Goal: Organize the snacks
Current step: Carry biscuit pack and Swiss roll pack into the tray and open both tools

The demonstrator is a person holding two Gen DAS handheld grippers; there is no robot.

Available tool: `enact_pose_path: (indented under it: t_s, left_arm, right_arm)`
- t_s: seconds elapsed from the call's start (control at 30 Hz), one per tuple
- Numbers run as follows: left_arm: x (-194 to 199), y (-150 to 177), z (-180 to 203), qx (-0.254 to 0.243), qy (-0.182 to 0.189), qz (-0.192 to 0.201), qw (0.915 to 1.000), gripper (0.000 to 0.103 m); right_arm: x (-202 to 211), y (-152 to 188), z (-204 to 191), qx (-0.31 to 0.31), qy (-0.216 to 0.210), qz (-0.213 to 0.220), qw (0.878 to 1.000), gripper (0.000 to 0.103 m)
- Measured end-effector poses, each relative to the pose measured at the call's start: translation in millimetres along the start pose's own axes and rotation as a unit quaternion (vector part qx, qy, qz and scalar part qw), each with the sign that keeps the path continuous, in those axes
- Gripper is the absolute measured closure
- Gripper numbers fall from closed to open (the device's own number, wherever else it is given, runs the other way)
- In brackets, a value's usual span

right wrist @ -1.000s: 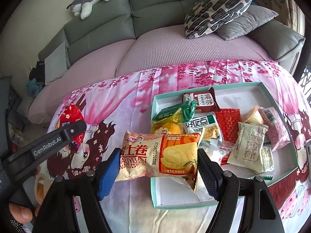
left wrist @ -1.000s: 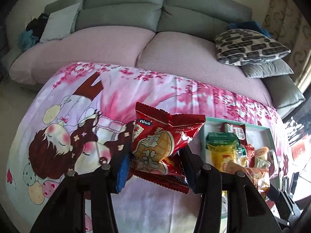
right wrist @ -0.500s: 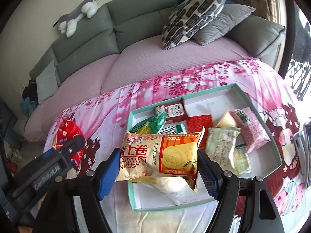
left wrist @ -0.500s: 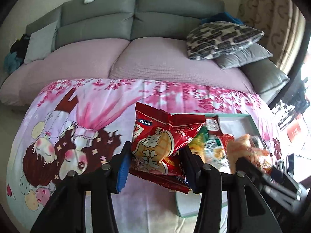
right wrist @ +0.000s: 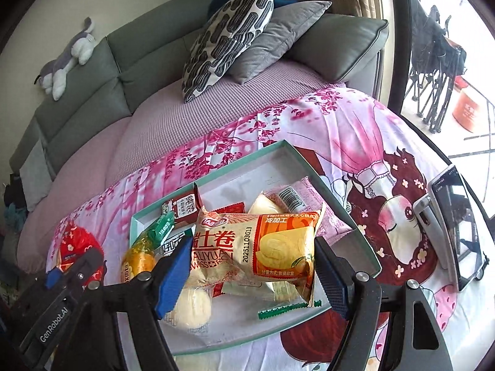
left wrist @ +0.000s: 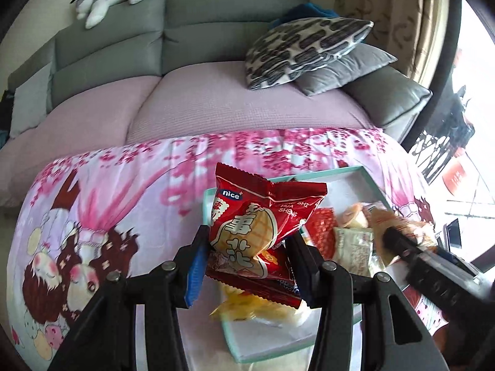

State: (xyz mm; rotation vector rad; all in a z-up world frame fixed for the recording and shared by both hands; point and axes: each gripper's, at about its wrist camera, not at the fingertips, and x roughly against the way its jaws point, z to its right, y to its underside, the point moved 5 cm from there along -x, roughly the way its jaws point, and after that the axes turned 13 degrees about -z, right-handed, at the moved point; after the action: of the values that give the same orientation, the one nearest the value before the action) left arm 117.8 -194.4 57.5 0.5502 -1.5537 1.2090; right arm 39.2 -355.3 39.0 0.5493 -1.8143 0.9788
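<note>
Between left claw [left wrist: 247,253] pads, "nice" red packet [left wrist: 250,225], "GenRobot.AI" on claw arm

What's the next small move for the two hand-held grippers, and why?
Probably lower both and release into the tray. The left hand-held gripper is clamped on the red snack bag, the right hand-held gripper on the Swiss roll pack; both packs hang above the tray, which has bare floor at its far end.

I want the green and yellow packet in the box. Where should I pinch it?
Pinch the green and yellow packet across its narrow green twisted end, coming from above. That end sticks up free near the box corner, while other snacks crowd its yellow body.
</note>
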Motion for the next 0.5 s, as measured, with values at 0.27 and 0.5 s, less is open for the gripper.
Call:
enact_pose_path:
  t_s: [0.27,0.5]
  left_arm:
    - [-14.4,-12.2,29.3,-0.022,0.012,-0.005,0.9997,0.052]
    - [-32.8,-13.8,28.5,-0.016,0.022,-0.02,0.9994,0.052]
  right_arm:
    - [-17.1,-3.2,3.0,0.002,0.008,-0.011,1.0,0.024]
    - [-28.7,-3.6,9.6,-0.009,0.019,-0.023,1.0,0.024]
